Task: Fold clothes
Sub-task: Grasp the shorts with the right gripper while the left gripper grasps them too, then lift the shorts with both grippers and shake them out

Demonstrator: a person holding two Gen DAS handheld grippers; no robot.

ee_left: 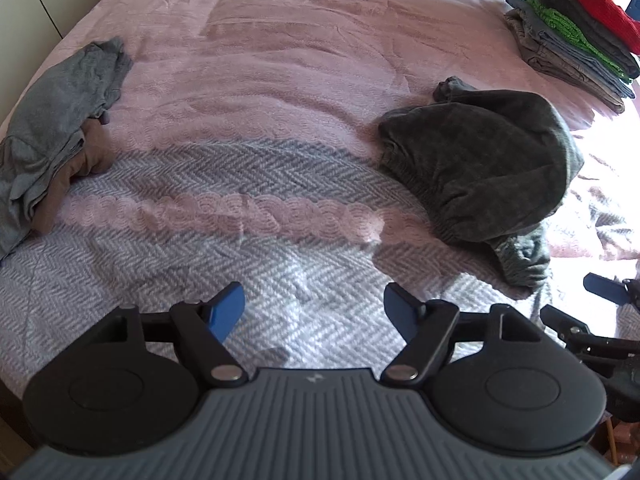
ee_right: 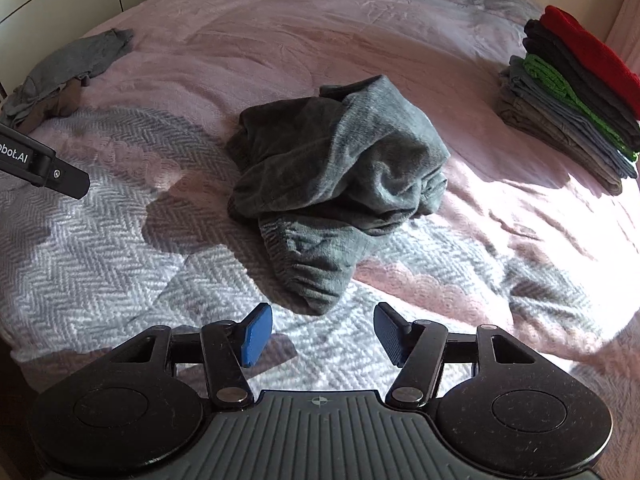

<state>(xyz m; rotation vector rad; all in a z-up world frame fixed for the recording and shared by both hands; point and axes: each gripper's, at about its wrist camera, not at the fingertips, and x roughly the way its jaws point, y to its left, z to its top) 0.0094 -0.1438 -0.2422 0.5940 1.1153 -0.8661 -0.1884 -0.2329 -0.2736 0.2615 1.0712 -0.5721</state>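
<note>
A crumpled dark grey-green garment [ee_right: 340,184] lies bunched on the bed, with an elastic cuff end pointing toward my right gripper [ee_right: 323,334]. My right gripper is open and empty, just short of that cuff. In the left wrist view the same garment [ee_left: 480,168] lies to the right. My left gripper [ee_left: 314,314] is open and empty above bare blanket, well left of the garment. The right gripper [ee_left: 592,304] shows at that view's right edge.
A stack of folded clothes [ee_right: 568,100] with a red piece on top sits at the far right of the bed [ee_left: 572,28]. A heap of grey and brown clothes [ee_left: 52,140] lies at the far left [ee_right: 64,76]. A pink and grey herringbone blanket [ee_right: 120,240] covers the bed.
</note>
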